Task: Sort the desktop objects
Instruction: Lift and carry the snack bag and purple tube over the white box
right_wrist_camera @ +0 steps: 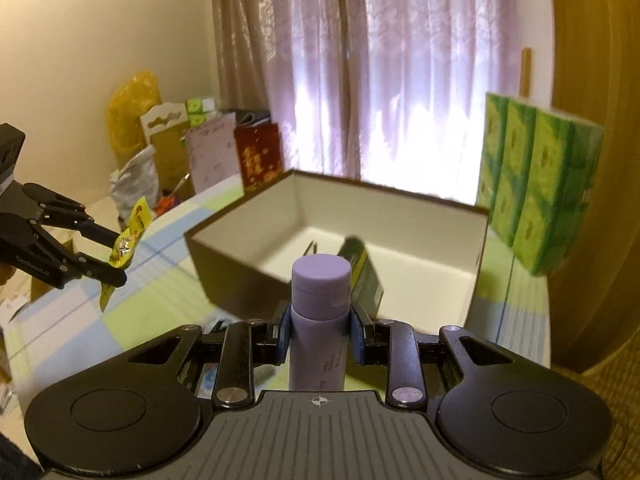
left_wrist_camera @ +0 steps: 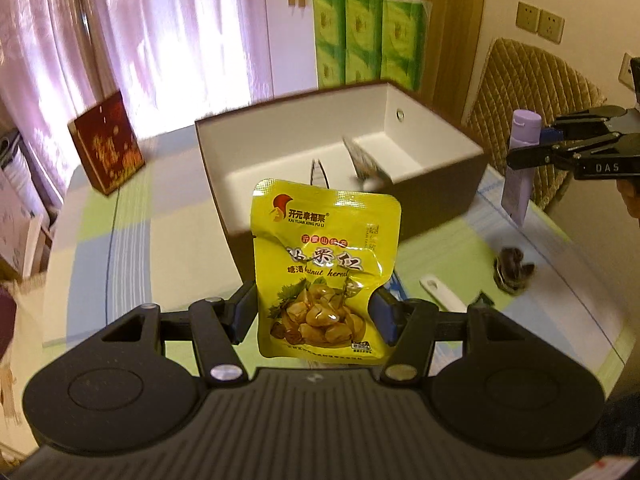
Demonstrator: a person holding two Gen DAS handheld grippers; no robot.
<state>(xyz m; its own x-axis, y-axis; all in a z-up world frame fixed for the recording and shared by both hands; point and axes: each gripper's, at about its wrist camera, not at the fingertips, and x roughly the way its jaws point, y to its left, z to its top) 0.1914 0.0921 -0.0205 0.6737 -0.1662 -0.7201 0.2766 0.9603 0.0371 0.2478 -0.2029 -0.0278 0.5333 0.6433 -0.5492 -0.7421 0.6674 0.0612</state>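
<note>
My left gripper (left_wrist_camera: 314,312) is shut on a yellow chestnut snack packet (left_wrist_camera: 320,256), held upright above the table in front of the open brown box (left_wrist_camera: 248,216) with a white inside. My right gripper (right_wrist_camera: 319,332) is shut on a purple tube (right_wrist_camera: 319,320), cap up, also held just short of the box (right_wrist_camera: 240,280). In the left wrist view the right gripper (left_wrist_camera: 536,146) and the purple tube (left_wrist_camera: 520,168) hang right of the box. In the right wrist view the left gripper (right_wrist_camera: 116,258) and packet (right_wrist_camera: 128,240) are at the left. A dark packet (right_wrist_camera: 362,276) and tongs (left_wrist_camera: 318,172) lie inside the box.
A checked cloth (left_wrist_camera: 132,264) covers the table. A red box (left_wrist_camera: 108,144) stands at the back left, green tissue packs (left_wrist_camera: 368,40) behind the box. A dark hair tie (left_wrist_camera: 512,272) and a white flat item (left_wrist_camera: 442,292) lie on the right. A padded chair (left_wrist_camera: 532,92) stands beyond the table.
</note>
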